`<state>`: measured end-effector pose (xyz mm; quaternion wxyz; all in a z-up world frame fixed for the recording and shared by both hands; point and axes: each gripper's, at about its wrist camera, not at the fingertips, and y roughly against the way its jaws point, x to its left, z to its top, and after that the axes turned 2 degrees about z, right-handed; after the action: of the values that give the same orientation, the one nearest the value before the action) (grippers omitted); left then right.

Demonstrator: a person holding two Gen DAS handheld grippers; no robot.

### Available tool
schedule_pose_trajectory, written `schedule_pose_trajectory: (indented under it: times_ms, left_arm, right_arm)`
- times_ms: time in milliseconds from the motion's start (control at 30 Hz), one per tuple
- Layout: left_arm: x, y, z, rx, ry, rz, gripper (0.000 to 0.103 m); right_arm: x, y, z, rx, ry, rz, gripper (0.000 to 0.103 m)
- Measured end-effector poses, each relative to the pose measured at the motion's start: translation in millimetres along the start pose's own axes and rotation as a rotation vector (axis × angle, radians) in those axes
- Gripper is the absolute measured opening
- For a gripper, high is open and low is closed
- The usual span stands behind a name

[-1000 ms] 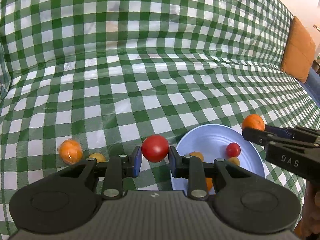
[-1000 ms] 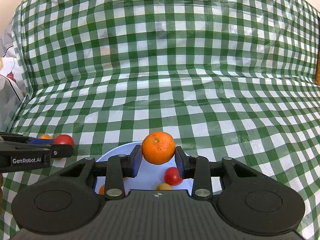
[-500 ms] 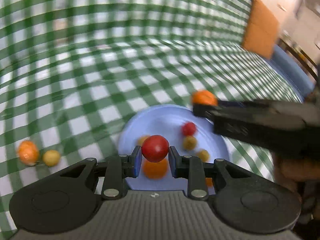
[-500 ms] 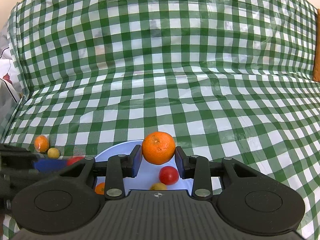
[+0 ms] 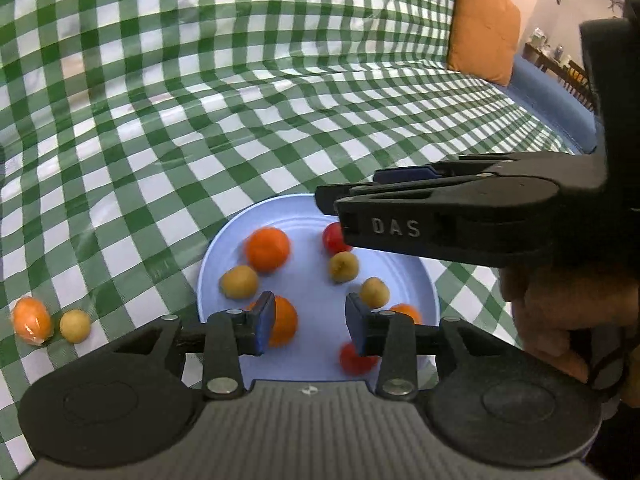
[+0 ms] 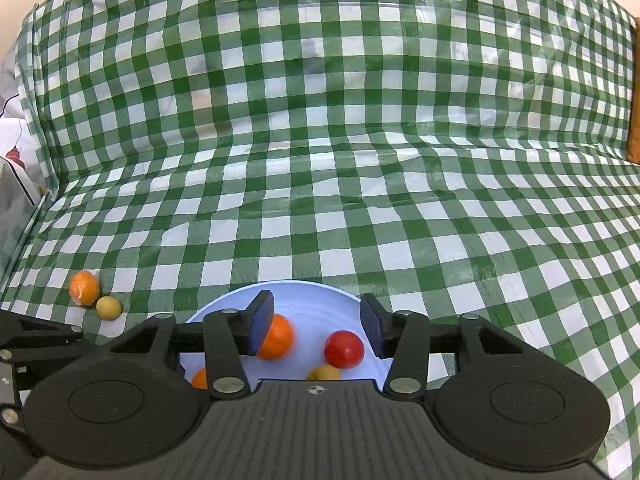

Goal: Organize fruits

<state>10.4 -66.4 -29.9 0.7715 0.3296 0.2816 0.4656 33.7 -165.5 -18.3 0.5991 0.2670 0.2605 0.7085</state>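
A light blue plate [image 5: 216,256] lies on the green checked cloth and holds several oranges, small yellow fruits and red tomatoes. My left gripper [image 5: 310,324] hangs over its near side with its jaws opening and nothing between them. A red tomato [image 5: 354,358] lies on the plate beneath its right finger. My right gripper [image 6: 316,324] is also opening, over the plate [image 6: 304,286], with a blurred orange [image 6: 276,336] on the plate below its left finger and a red tomato [image 6: 344,349] beside it. In the left wrist view the right gripper [image 5: 344,196] reaches in from the right over the plate's far side.
An orange [image 5: 31,320] and a small yellow fruit [image 5: 75,325] lie together on the cloth left of the plate. A hand [image 5: 560,312] holds the right gripper. An orange cushion [image 5: 484,24] and a blue sofa edge [image 5: 560,100] sit at the far right.
Both grippers have let go: the left's red tomato and the right's orange now lie on the plate. The left gripper moved from beside the plate to over it.
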Motion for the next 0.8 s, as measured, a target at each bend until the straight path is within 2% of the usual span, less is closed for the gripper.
schedule_pose_trajectory:
  times_ms: [133,800]
  left_arm:
    - [2.7,1.4,0.8,-0.002,0.013,0.008,0.043]
    - [18.1,8.3,1.5,-0.01,0.069,0.052,0.043]
  right_arm:
    - [1.5,-1.5,-1.2,0.003,0.006,-0.001,0.053]
    - [9.9,-4.1,-0.6,0.005,0.021,0.008,0.054]
